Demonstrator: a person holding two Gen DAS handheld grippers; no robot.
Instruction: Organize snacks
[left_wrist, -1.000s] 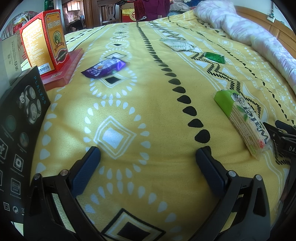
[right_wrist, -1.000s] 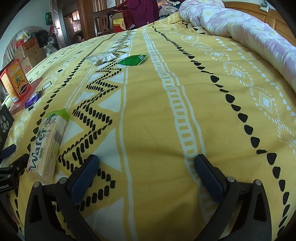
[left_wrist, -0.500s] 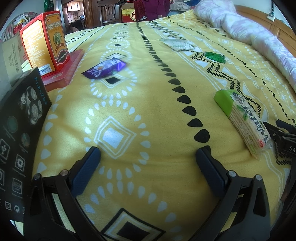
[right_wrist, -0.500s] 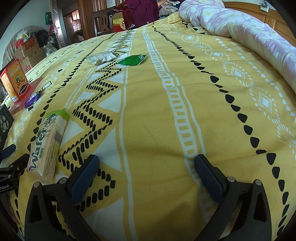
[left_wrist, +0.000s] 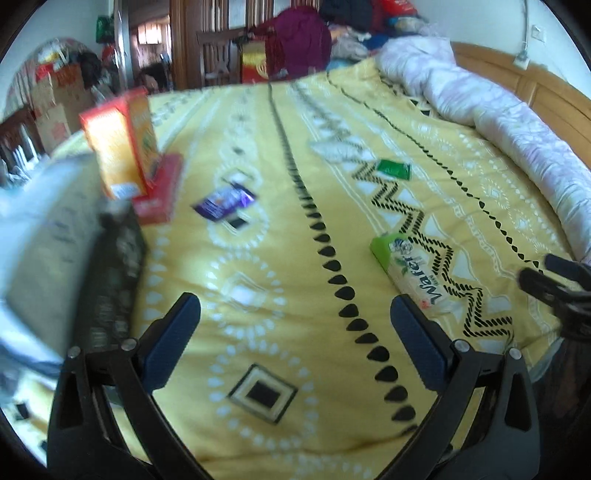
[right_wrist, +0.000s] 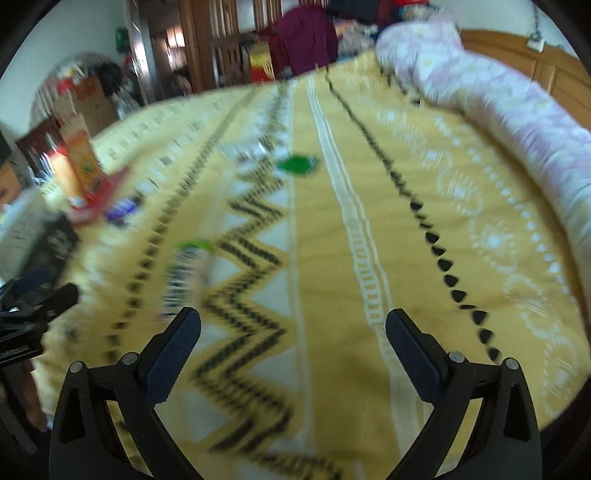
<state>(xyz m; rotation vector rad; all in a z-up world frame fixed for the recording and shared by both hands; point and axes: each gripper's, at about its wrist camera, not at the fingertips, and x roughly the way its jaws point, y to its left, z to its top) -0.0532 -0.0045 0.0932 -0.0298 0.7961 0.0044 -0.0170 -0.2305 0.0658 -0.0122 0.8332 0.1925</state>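
While the left gripper (left_wrist: 295, 317) is held above a yellow patterned bedspread (left_wrist: 295, 184), its blue-padded fingers (left_wrist: 173, 339) are seen spread wide, with nothing between them. A green-ended wafer packet (left_wrist: 410, 273) is seen lying on the bedspread just ahead of the right-hand finger, apart from it. Farther off, a purple snack packet (left_wrist: 225, 201) is laid near a red tray (left_wrist: 160, 195), on which an orange box (left_wrist: 118, 144) is stood upright. A green sachet (left_wrist: 394, 170) and a pale packet (left_wrist: 338, 151) are laid beyond, and a rolled lilac quilt (left_wrist: 498, 125) is stretched along the right edge. The tip of the right gripper (left_wrist: 554, 284) is caught at the right border.

In the right wrist view, heavily blurred, the right gripper (right_wrist: 293, 325) is likewise shown splayed and empty over the bedspread (right_wrist: 332, 258). The wafer packet (right_wrist: 186, 273) is seen just beyond its left-hand finger. The green sachet (right_wrist: 297, 164), purple snack packet (right_wrist: 123, 208), red tray (right_wrist: 99, 203) and orange box (right_wrist: 83, 162) are made out farther back, with the left gripper (right_wrist: 40, 306) at the left edge.
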